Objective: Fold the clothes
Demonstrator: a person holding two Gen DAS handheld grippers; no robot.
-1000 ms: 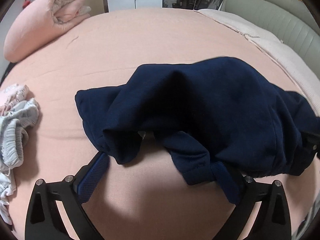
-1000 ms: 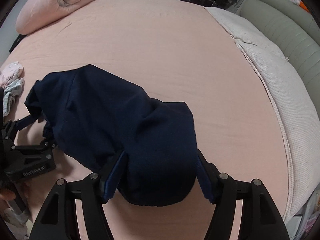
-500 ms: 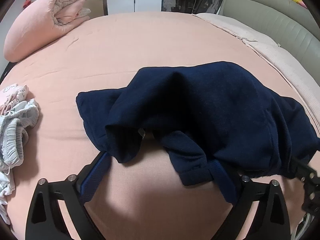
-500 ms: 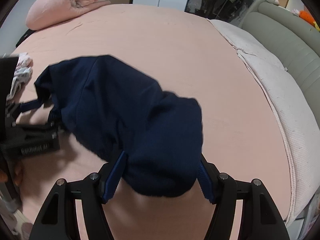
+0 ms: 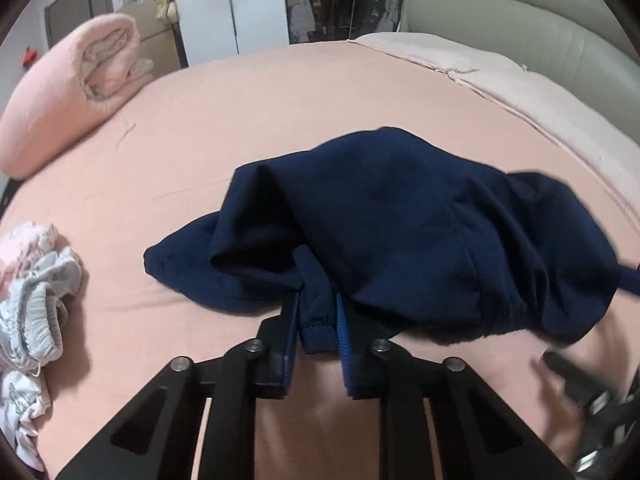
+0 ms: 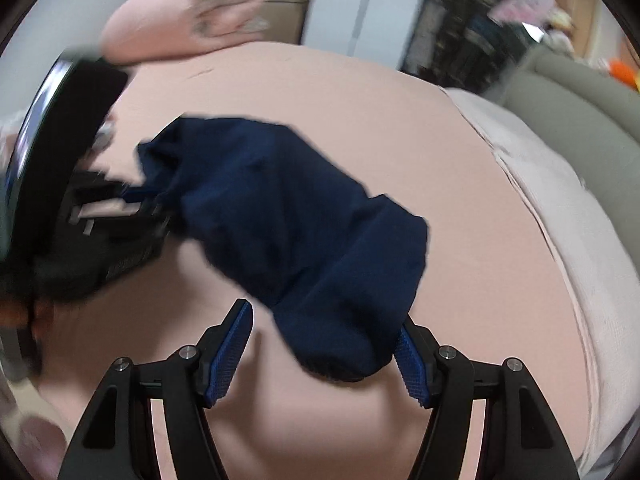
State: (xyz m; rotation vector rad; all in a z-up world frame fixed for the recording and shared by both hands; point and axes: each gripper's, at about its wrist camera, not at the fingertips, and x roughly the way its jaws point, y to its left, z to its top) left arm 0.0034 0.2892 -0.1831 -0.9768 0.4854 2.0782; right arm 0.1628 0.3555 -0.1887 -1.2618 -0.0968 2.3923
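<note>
A crumpled navy blue garment (image 5: 400, 220) lies on the pink bed sheet (image 5: 248, 120). My left gripper (image 5: 318, 320) is shut on a hemmed edge of the garment at its near side. In the right wrist view the garment (image 6: 288, 216) hangs lifted, its lower end between the pads of my right gripper (image 6: 326, 344), which is open and not pinching it. The left gripper's body shows blurred at the left of the right wrist view (image 6: 100, 216).
A rolled pink blanket (image 5: 68, 100) lies at the far left of the bed. A pile of grey and white clothes (image 5: 32, 312) sits at the left edge. A pale cover (image 5: 540, 108) and a grey headboard (image 5: 520, 20) run along the right.
My left gripper has closed on the garment's edge. My right gripper has stayed open and both have lifted, raising the garment off the sheet.
</note>
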